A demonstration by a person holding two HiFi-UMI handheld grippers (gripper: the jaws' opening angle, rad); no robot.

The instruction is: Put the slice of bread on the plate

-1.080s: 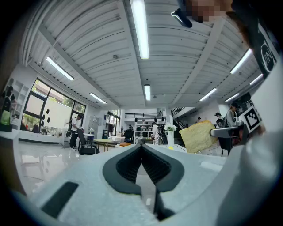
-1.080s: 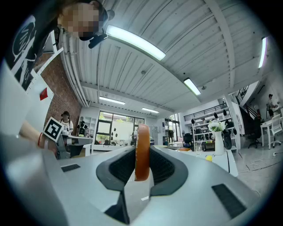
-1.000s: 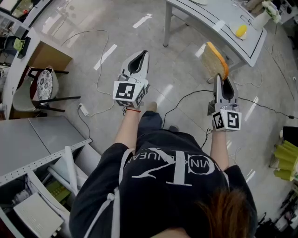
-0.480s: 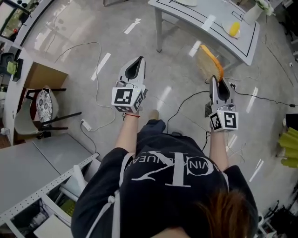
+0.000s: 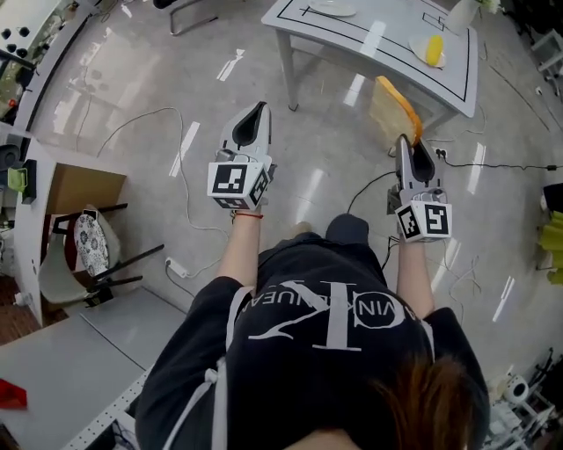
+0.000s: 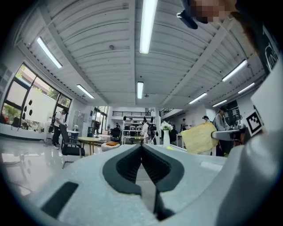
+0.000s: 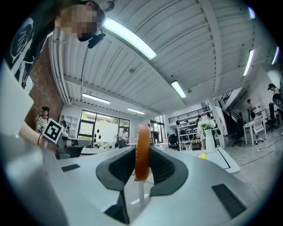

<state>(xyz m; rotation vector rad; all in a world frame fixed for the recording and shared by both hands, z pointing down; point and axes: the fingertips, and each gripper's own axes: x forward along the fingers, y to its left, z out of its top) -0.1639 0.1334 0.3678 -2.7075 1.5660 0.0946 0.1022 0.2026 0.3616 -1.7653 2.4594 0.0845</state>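
Far in the scene, a desk (image 5: pixel 343 39), with a plate (image 5: pixel 327 7) at its far left end and a second plate (image 5: pixel 415 46) toward its right. Nearer, over the floor (image 5: pixel 132 79), left gripper (image 5: pixel 259 107) at left and right gripper (image 5: pixel 405 141) at right, well apart, the slice of bread (image 5: pixel 390 107) on edge between the right one's fingers (image 7: pixel 164 168), just near of the desk's edge. At near left, a chair (image 5: pixel 86 242); on the floor at right, a cable (image 5: pixel 493 165).

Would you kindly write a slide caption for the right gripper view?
Right gripper holds a bread slice edge-on between its jaws, white table ahead.
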